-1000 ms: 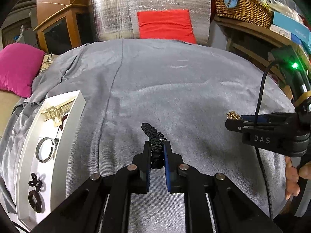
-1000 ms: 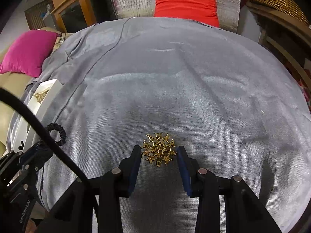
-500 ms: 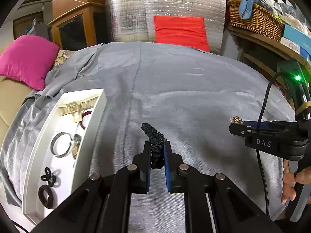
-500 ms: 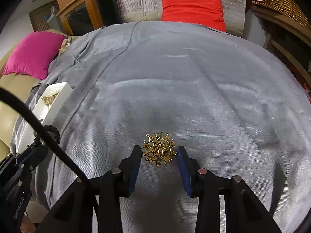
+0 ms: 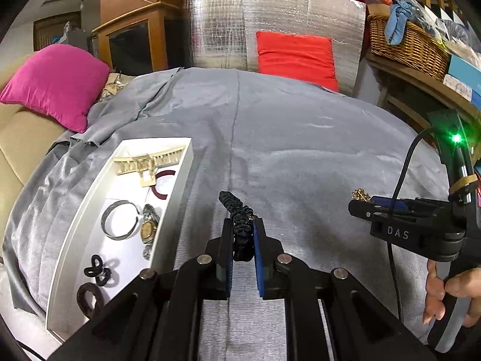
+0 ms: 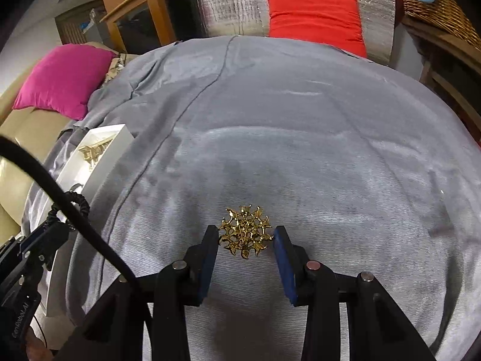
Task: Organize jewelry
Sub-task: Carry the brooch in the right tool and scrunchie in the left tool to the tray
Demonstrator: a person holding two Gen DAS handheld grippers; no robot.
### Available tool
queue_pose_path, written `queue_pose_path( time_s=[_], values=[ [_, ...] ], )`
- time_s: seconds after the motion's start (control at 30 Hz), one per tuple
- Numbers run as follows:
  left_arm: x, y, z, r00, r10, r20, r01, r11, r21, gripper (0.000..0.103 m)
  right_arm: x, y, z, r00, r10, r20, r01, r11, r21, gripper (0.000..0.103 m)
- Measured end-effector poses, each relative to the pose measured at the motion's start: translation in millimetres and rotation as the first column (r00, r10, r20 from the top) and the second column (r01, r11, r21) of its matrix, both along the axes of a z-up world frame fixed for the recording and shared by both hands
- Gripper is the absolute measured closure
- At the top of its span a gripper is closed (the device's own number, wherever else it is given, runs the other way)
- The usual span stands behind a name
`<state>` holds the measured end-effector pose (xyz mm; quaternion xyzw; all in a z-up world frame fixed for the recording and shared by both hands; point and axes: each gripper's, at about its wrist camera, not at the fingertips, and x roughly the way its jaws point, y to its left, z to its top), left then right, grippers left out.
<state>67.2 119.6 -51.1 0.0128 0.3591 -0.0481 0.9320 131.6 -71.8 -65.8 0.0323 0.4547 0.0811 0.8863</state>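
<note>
Lying leftward: white tray (image 5: 177, 192), pink cushion (image 5: 57, 81)

Grey blanket (image 5: 300, 156) spread under and ahead of the fingers. Pink cushion (image 5: 57, 84) far ahead-left, red cushion (image 5: 296, 54) straight ahead against silver foil panel (image 5: 270, 21). Wicker basket (image 5: 405, 48) ahead-right, wooden cabinet (image 5: 135, 42) ahead-left.

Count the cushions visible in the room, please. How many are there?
2. The magenta square fabric cushion lies on the beige sofa at left; the red rectangular fabric cushion leans against the silver foil panel behind. Others may be hidden.
</note>
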Motion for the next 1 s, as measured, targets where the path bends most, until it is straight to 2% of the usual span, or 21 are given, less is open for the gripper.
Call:
queue_pose_path(
  time_s=[0.47, 0.63, 0.83, 1.0],
  values=[
    [-9, 38, 9, 0.996, 0.076, 0.035, -0.075, 0.997, -0.03, 0.09, -2, 33, 4, 0.998, 0.056, 0.036, -0.057, 0.997, 0.042, 0.063],
    [-13, 55, 14, 0.992, 0.111, 0.056, -0.108, 0.993, -0.047, 0.09, -3, 46, 13, 0.993, 0.092, 0.074, -0.099, 0.99, 0.1, 0.063],
    [-19, 83, 17, 0.984, 0.169, 0.064, -0.165, 0.984, -0.064, 0.09, -4, 79, 29, 0.968, 0.193, 0.162, -0.216, 0.966, 0.14, 0.063],
    [-29, 113, 16, 0.976, 0.212, 0.052, -0.207, 0.975, -0.082, 0.09, -3, 113, 34, 0.939, 0.287, 0.188, -0.314, 0.939, 0.137, 0.063]
  ],
)
